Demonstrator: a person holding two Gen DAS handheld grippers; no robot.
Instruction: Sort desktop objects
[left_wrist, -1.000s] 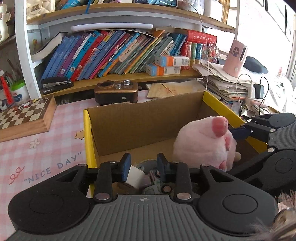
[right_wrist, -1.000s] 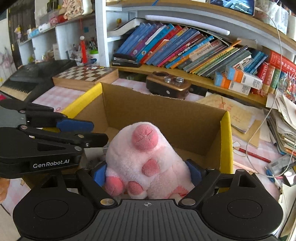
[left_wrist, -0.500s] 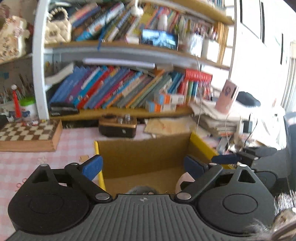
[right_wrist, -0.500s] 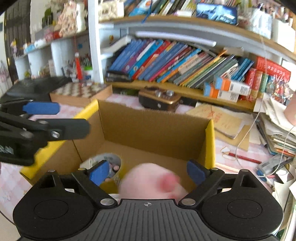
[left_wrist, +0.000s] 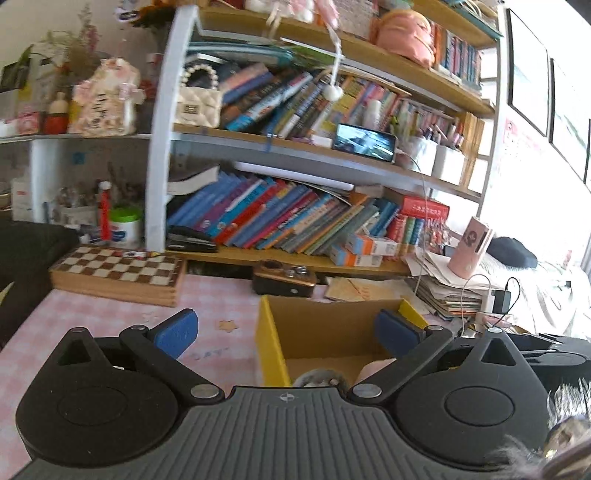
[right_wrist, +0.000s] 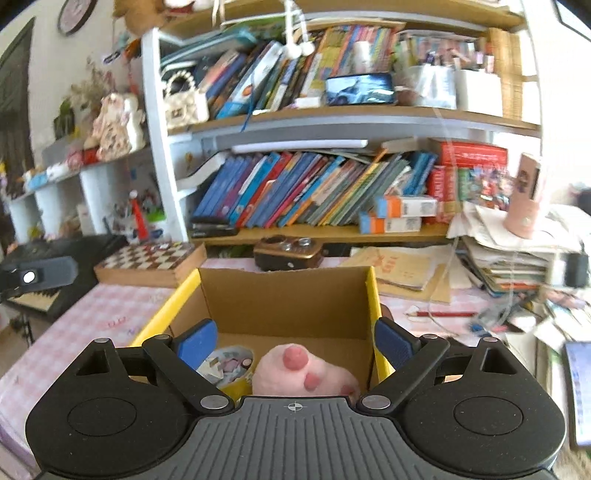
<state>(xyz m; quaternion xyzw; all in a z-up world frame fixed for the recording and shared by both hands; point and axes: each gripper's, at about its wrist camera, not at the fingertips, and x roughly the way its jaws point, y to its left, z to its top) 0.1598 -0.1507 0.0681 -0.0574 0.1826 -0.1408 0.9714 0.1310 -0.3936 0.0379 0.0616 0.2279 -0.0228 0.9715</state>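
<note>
**Plush toy lies in the box, both grippers open above it**

We take the cardboard box (right_wrist: 284, 295) with yellow flaps as our landmark. The pink plush toy (right_wrist: 303, 376) lies inside it, on the floor near the front wall and towards the right-hand wall as the right wrist view shows it. Its long axis runs roughly from the box's front towards its back, and the end with the large dark-pink pad points up and away from us, towards the back wall. Just left of the toy, also inside the box, sits a small round container (right_wrist: 231, 365) of mixed bits.

Our right gripper (right_wrist: 295, 338) hangs over the front of the box with its jaws spread wide; the blue pads stand clear on either side of the toy and touch nothing. Our left gripper (left_wrist: 286, 328) is at the box's front left corner, its jaws opening to their widest, with nothing between them.

Beyond the box's back wall stands a small brown radio (right_wrist: 288, 253); to the back left lies a chessboard (right_wrist: 149, 260); to the right lies a red pencil (right_wrist: 439, 314).
</note>
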